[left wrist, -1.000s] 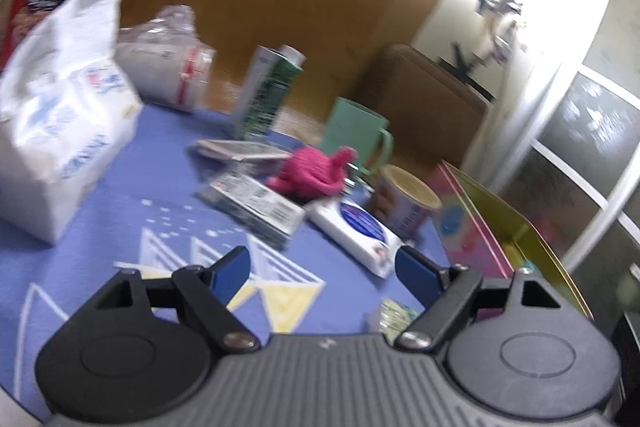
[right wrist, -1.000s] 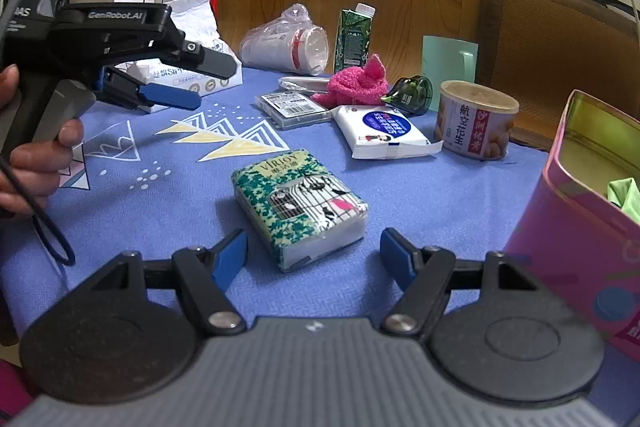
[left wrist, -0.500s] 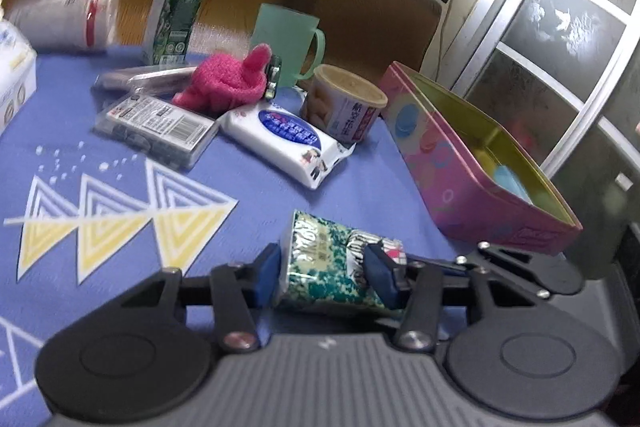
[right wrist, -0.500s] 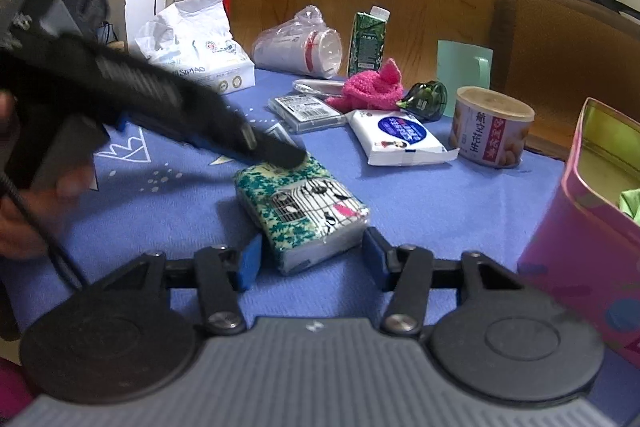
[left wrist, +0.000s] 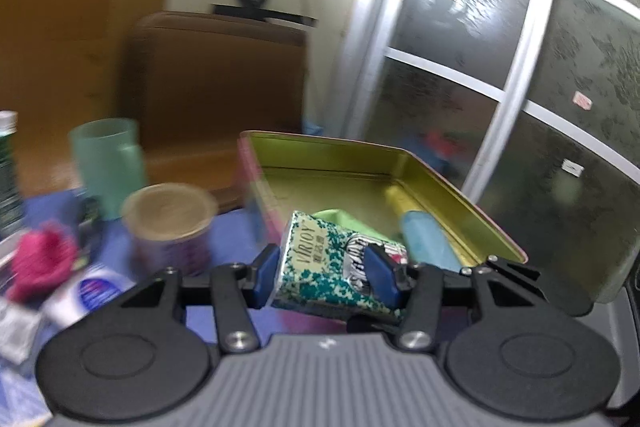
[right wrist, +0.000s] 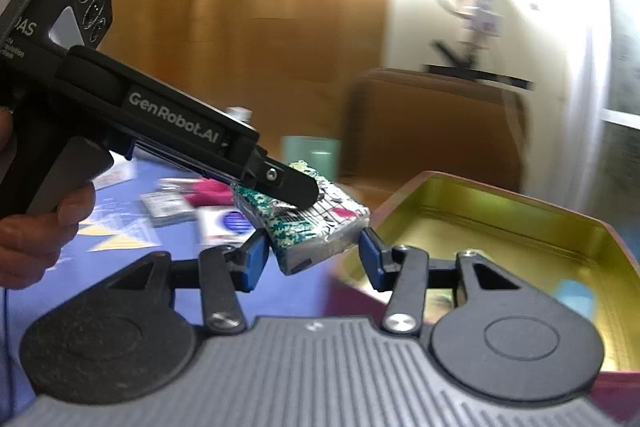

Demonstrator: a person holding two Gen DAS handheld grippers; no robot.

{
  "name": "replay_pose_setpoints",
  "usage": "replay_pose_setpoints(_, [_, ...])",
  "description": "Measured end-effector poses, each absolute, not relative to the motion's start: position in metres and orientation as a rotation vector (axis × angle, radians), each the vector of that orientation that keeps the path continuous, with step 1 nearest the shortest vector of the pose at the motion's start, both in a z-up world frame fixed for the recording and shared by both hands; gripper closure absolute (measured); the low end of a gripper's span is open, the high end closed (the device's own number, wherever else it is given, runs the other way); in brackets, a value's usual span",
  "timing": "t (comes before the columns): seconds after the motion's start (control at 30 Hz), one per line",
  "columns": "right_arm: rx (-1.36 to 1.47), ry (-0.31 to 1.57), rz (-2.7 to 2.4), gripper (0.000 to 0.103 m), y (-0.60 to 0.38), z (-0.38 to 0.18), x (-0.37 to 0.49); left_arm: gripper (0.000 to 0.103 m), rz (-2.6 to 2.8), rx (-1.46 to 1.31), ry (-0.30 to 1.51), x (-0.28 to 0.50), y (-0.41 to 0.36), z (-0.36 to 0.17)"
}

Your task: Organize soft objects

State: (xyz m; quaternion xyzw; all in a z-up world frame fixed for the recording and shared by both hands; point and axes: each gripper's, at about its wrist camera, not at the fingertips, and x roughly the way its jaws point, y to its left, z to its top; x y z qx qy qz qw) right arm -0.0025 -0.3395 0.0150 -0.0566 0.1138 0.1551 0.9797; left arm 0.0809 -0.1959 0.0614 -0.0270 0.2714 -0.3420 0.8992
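A green-and-white patterned tissue pack (left wrist: 316,255) hangs in the air, just in front of the open pink tin with a gold inside (left wrist: 440,179). My left gripper (left wrist: 324,271) is shut on its sides. From the right wrist the same tissue pack (right wrist: 320,223) sits between the blue pads of my right gripper (right wrist: 312,257), which touch it on both sides near its lower end. The left gripper's black finger (right wrist: 296,191) lies over the pack's top. The tin (right wrist: 500,187) is directly to the right. A green cloth (left wrist: 344,219) and a blue item (left wrist: 424,239) lie inside it.
On the blue cloth to the left are a round can (left wrist: 168,223), a green mug (left wrist: 108,167), a pink fuzzy sock (left wrist: 40,263) and a wet-wipe pack (left wrist: 88,291). A brown chair back (left wrist: 216,75) stands behind. A person's hand (right wrist: 36,227) holds the left gripper.
Both grippers closed on the tissue pack that lay on the cloth. It has been lifted and carried right, up to the tin's near edge.
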Motion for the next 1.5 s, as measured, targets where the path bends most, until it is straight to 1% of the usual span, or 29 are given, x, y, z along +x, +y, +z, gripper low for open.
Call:
replay_pose_setpoints(0.17, [-0.083, 0.266, 0.217, 0.051, -0.370, 0.009, 0.008, 0.055, -0.730, -0.010, 0.585, 0.096, -0.243, 0.054])
replay_pose_setpoints(0.33, [-0.047, 0.294, 0.194, 0.051, -0.383, 0.003, 0.015, 0.055, -0.714, 0.006, 0.604, 0.105, -0.263, 0.049])
replay_pose_setpoints(0.4, [-0.044, 0.292, 0.186, 0.052, -0.384, 0.001, 0.018, 0.057, -0.706, 0.015, 0.610, 0.108, -0.267, 0.048])
replay_pose_setpoints(0.43, [-0.044, 0.288, 0.181, 0.055, -0.384, 0.001, 0.019, 0.057, -0.709, 0.019, 0.620, 0.110, -0.270, 0.047])
replay_pose_setpoints(0.47, [-0.046, 0.284, 0.173, 0.055, -0.383, 0.001, 0.021, 0.057, -0.701, 0.024, 0.619, 0.110, -0.272, 0.046])
replay_pose_setpoints(0.57, [-0.036, 0.291, 0.164, 0.055, -0.384, 0.000, 0.026, 0.050, -0.673, 0.044, 0.612, 0.111, -0.277, 0.045])
replay_pose_setpoints(0.6, [-0.045, 0.287, 0.143, 0.055, -0.382, 0.000, 0.028, 0.046, -0.666, 0.043, 0.611, 0.111, -0.278, 0.044])
replay_pose_setpoints(0.67, [-0.081, 0.266, 0.094, 0.055, -0.379, -0.003, 0.029, 0.046, -0.655, 0.048, 0.602, 0.109, -0.277, 0.044])
replay_pose_setpoints(0.7, [-0.087, 0.263, 0.084, 0.055, -0.378, -0.004, 0.029, 0.043, -0.649, 0.055, 0.599, 0.107, -0.277, 0.044])
replay_pose_setpoints(0.73, [-0.082, 0.263, 0.081, 0.055, -0.380, -0.004, 0.029, 0.037, -0.639, 0.062, 0.591, 0.104, -0.276, 0.044])
replay_pose_setpoints(0.8, [-0.060, 0.260, 0.081, 0.055, -0.382, -0.004, 0.028, 0.033, -0.623, 0.063, 0.562, 0.097, -0.271, 0.047])
replay_pose_setpoints(0.87, [-0.035, 0.249, 0.084, 0.055, -0.384, -0.002, 0.025, 0.032, -0.623, 0.050, 0.538, 0.089, -0.262, 0.052])
replay_pose_setpoints(1.0, [0.021, 0.203, 0.098, 0.055, -0.384, 0.002, 0.014, 0.021, -0.591, -0.007, 0.481, 0.071, -0.229, 0.060])
replay_pose_setpoints(1.03, [0.028, 0.193, 0.102, 0.055, -0.382, 0.004, 0.012, 0.020, -0.571, -0.017, 0.468, 0.067, -0.218, 0.060])
replay_pose_setpoints(1.17, [0.023, 0.150, 0.147, 0.055, -0.367, 0.008, 0.007, 0.020, -0.476, -0.068, 0.462, 0.059, -0.173, 0.054])
replay_pose_setpoints(1.3, [0.003, 0.135, 0.234, 0.055, -0.341, 0.011, 0.003, 0.020, -0.354, -0.146, 0.500, 0.060, -0.123, 0.041])
replay_pose_setpoints(1.5, [-0.022, 0.222, 0.399, 0.055, -0.293, 0.004, 0.006, 0.020, -0.142, -0.177, 0.551, 0.060, -0.061, 0.020])
